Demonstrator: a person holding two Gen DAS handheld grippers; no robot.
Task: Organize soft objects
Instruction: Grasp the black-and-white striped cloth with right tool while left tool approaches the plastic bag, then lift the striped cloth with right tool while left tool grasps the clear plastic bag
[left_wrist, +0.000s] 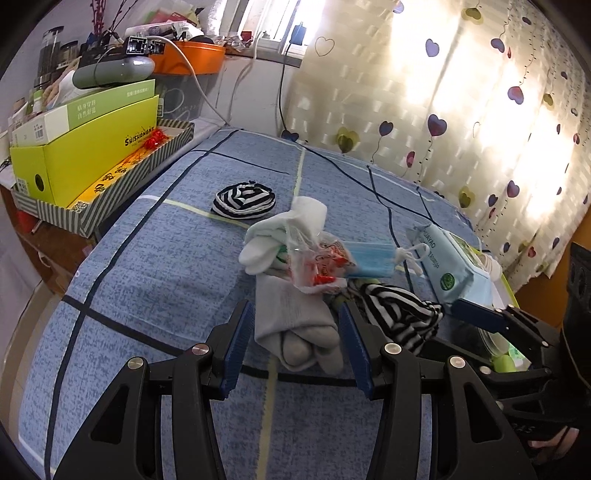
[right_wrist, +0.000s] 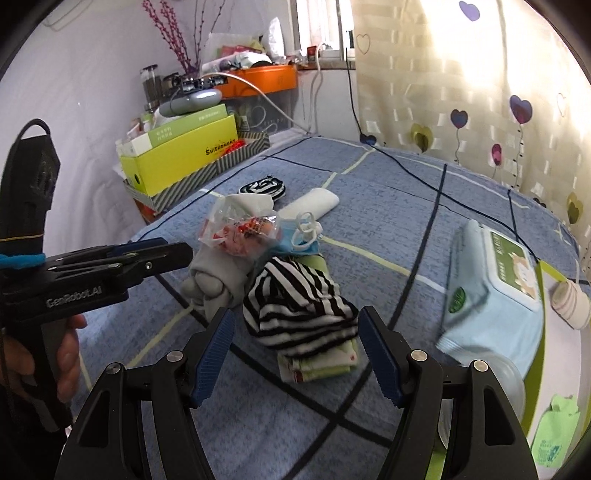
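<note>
Both claws, left (left_wrist: 295, 345) and right (right_wrist: 297, 354), tilt downward, open and empty.

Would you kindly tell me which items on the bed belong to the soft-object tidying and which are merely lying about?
Job:
grey socks
striped cloth
white socks
striped bundle
face mask

Lying about:
wet wipes pack
plastic snack bag
yellow-green box
orange tray

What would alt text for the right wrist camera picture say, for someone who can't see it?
Open blue-padded tongs point down at a black-and-white striped cloth bundle on a blue checked bedspread. Behind it lie grey socks, a crumpled plastic bag and a blue face mask, with a wet-wipes pack to the right.
</note>
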